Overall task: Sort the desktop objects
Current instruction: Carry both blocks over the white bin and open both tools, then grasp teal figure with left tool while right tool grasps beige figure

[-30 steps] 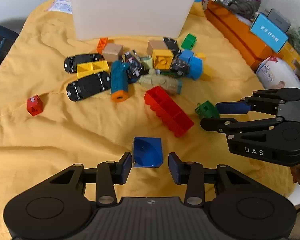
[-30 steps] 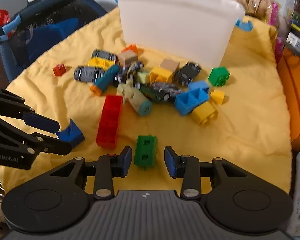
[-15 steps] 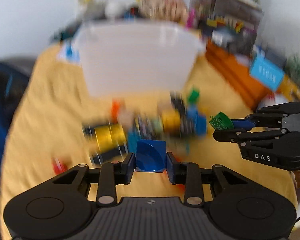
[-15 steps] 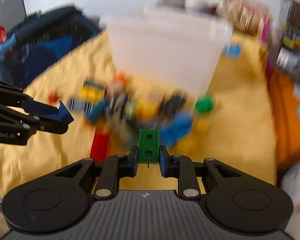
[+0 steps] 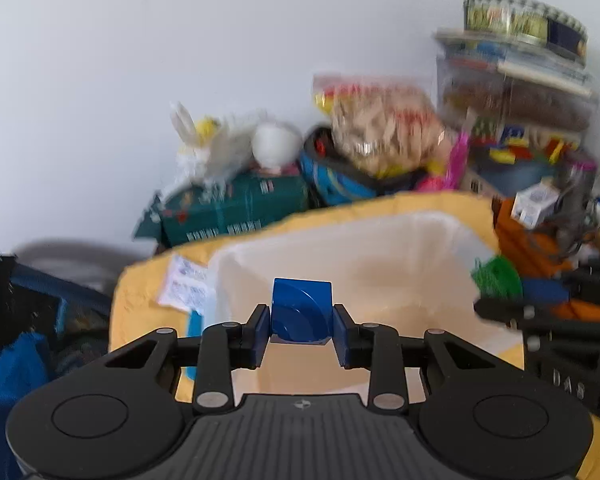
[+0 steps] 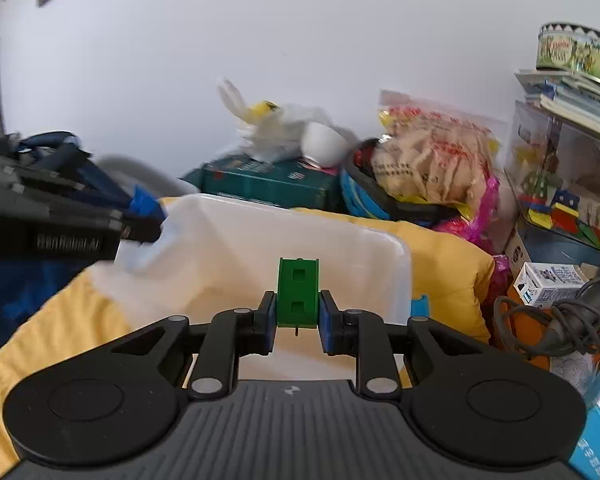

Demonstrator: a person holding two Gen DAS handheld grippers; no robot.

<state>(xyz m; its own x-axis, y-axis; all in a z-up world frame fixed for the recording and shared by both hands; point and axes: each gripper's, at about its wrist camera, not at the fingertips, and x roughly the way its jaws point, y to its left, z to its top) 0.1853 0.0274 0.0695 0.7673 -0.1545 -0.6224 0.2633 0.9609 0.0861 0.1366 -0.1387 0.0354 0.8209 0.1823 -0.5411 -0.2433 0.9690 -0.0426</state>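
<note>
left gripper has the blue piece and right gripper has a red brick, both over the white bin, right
Not quite: the right gripper is shut on a green brick, not a red one, as the right wrist view shows. The left gripper holds the blue piece over the white bin.

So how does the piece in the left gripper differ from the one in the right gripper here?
The blue block is squat and roughly cube-shaped with a curved, scooped face; the green block is narrower and taller, with two square holes. The left gripper therefore stands wider than the right gripper. Both are clamped between blue pads and held above the open white bin.
</note>
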